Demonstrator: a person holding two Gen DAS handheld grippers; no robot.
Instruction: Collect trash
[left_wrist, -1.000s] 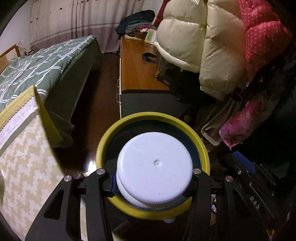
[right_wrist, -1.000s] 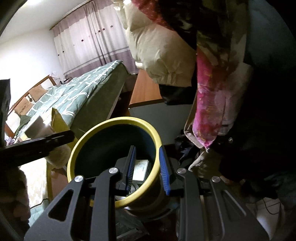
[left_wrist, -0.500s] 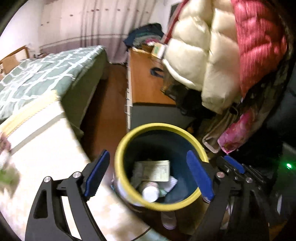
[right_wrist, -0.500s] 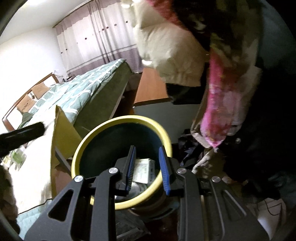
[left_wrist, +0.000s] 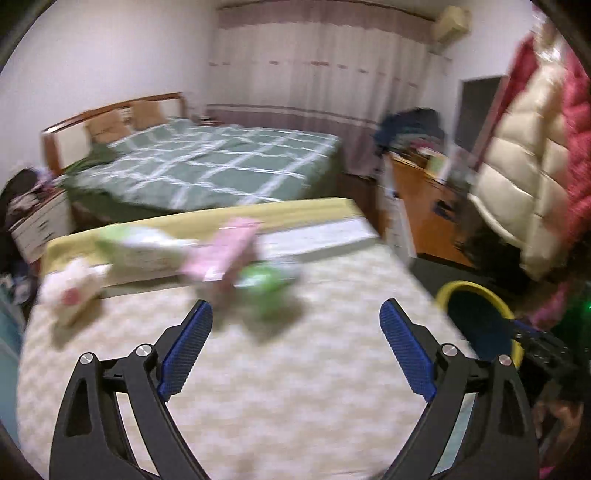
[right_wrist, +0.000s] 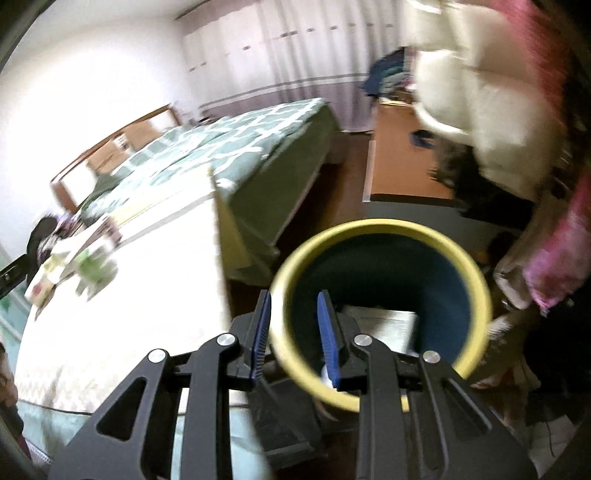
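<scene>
A: Where's the bin?

B: Round dark-blue trash bin w/ yellow rim (right_wrist: 476, 266) sits lower centre-right of your right wrist view, mouth facing up toward the cam, long axis approx upright. Flat pale paper (right_wrist: 384, 321) lies inside near the bottom. In your left view the bin (left_wrist: 476, 291) is at the right edge, partly cut off by the mattress corner.

A: Claws?

B: Your left gripper (left_wrist: 295, 336) is spread wide and opening, nothing btwn the blue pads, over the cream patterned mattress (left_wrist: 295, 398). Your right gripper (right_wrist: 293, 332) is pinched on the bin's rim: one pad outside, one inside.

A: Trash left?

B: Blurry pile upper left of the left view: pink flat packet (left_wrist: 225, 254), long axis running lower left to upper right, green wrapper (left_wrist: 266, 280) just beside it, white crumpled piece (left_wrist: 70, 288) further left.
</scene>
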